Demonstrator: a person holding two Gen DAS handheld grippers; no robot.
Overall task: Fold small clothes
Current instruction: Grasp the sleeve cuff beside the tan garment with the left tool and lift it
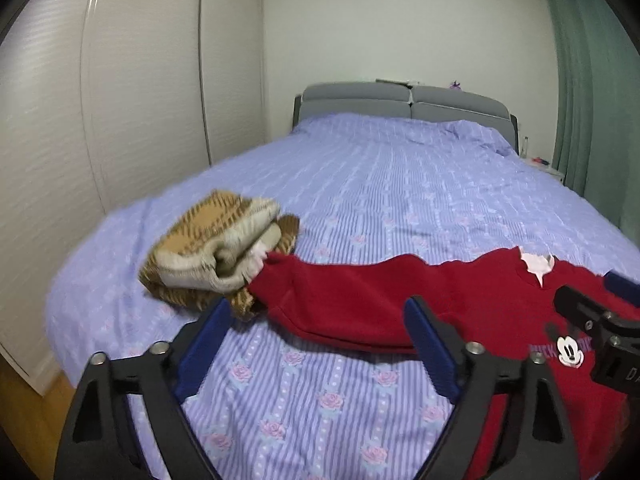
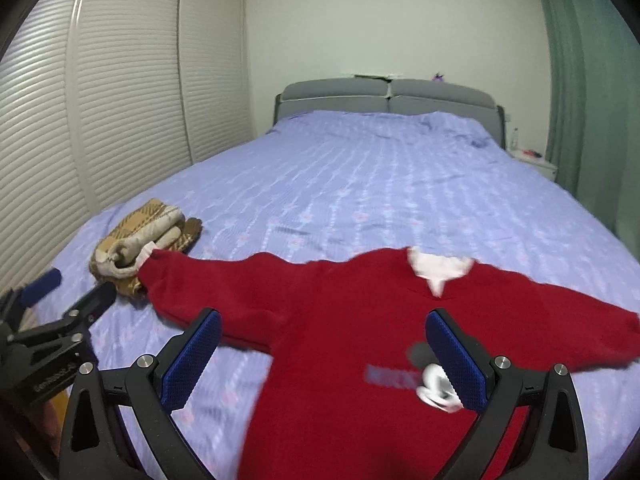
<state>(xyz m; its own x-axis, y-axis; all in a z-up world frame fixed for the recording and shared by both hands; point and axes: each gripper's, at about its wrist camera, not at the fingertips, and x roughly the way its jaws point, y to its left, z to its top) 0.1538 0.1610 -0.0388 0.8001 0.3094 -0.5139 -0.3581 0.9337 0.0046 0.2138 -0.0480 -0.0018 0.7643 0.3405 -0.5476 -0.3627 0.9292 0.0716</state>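
A red sweater (image 1: 360,300) (image 2: 340,320) with a white collar and a cartoon mouse print lies face up on the bed, both sleeves spread out to the sides. Its left cuff touches a folded tan plaid garment (image 1: 216,248) (image 2: 140,240). My left gripper (image 1: 320,316) (image 2: 78,284) hovers open over the left sleeve's lower edge, with nothing pressed between its blue pads. My right gripper (image 2: 324,332) (image 1: 596,292) stands open above the sweater's chest, its right finger over the print, and it grips nothing.
The bed (image 1: 360,184) has a lilac striped floral cover and stretches far back to a grey headboard (image 2: 388,100). White louvred wardrobe doors (image 2: 100,100) run along the left. A green curtain (image 2: 580,80) and a small nightstand (image 2: 536,160) are at the right.
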